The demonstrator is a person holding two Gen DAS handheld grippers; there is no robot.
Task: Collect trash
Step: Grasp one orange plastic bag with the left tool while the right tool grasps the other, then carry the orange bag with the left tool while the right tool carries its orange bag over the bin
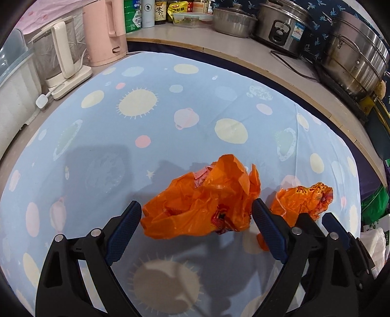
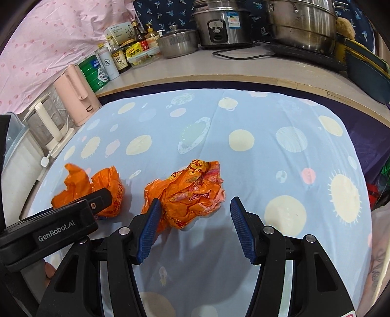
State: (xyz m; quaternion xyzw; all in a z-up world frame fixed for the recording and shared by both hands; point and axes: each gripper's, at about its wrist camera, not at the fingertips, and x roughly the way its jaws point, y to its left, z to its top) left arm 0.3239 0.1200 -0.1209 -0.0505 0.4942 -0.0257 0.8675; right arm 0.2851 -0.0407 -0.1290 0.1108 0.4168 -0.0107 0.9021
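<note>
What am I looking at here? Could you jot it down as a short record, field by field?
Setting: table under a blue tablecloth with planet print
Trash: two crumpled orange plastic bags
Left bag: between the open fingers of the left gripper, not pinched
Right bag: just ahead of the open right gripper, nearest its left finger
Background: pink kettle, steel pots, bottles on a counter

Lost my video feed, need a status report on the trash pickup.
Left gripper open around the plain orange bag. Right gripper open around the printed orange bag. Both bags on the tablecloth. Nothing in the way.
</note>
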